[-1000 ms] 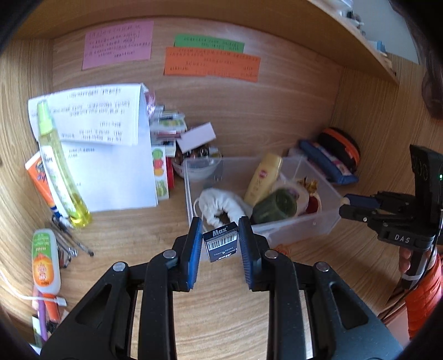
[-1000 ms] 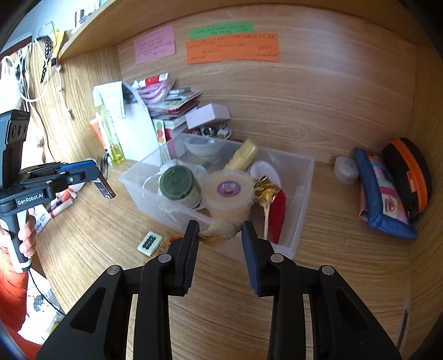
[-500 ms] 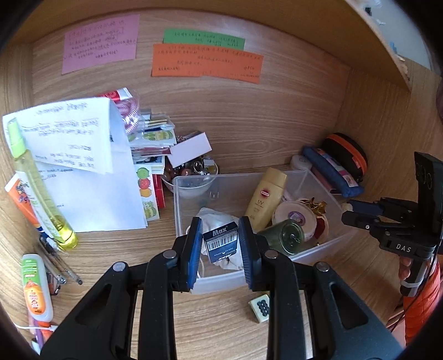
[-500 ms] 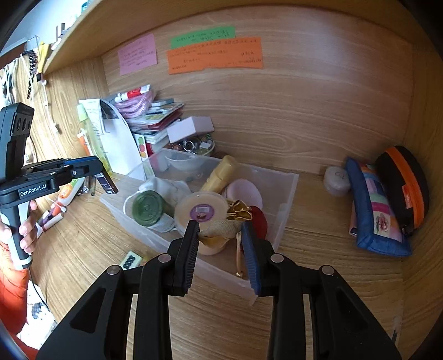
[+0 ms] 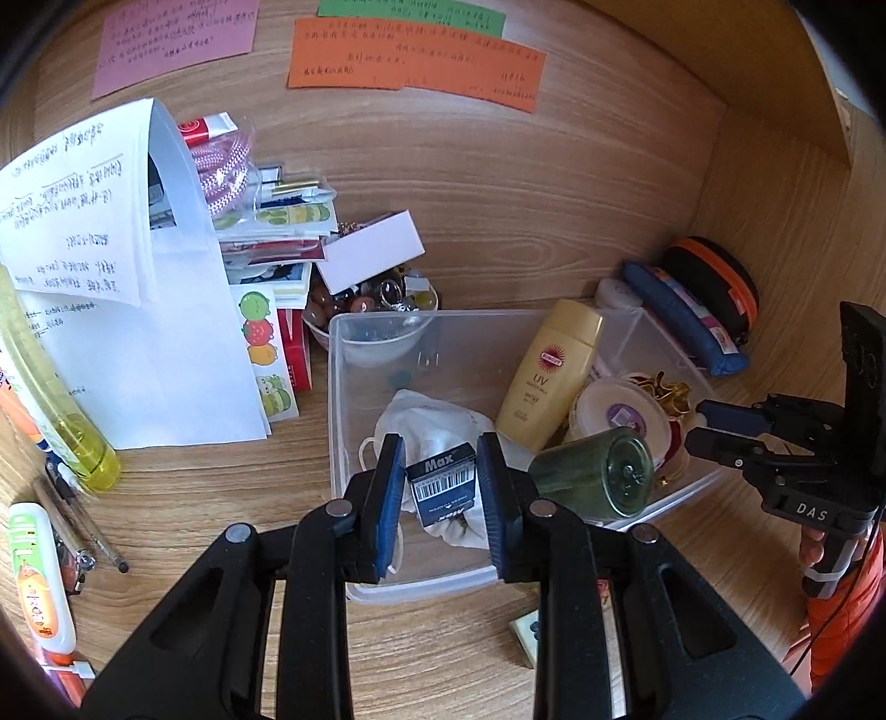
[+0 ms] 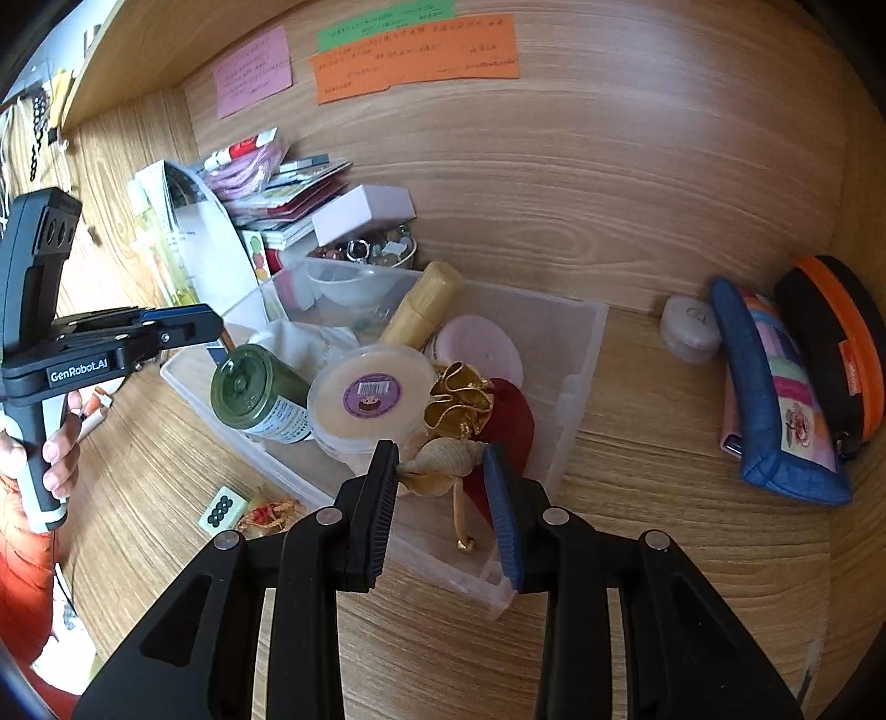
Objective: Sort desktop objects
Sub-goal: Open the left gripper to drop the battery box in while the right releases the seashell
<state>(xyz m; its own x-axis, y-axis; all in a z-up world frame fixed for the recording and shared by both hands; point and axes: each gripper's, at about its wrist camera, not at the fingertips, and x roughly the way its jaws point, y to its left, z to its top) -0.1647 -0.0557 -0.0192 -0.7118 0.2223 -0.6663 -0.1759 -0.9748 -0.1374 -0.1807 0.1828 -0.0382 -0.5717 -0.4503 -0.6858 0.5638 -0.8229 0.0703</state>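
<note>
Wooden desk (image 6: 637, 637), wood-panelled alcove, clear bin (image 6: 576, 354), coloured notes (image 5: 415, 61) on wall

A home study nook: wooden desk (image 6: 637, 637), sticky notes (image 5: 415, 52), papers (image 5: 111, 277).
</note>
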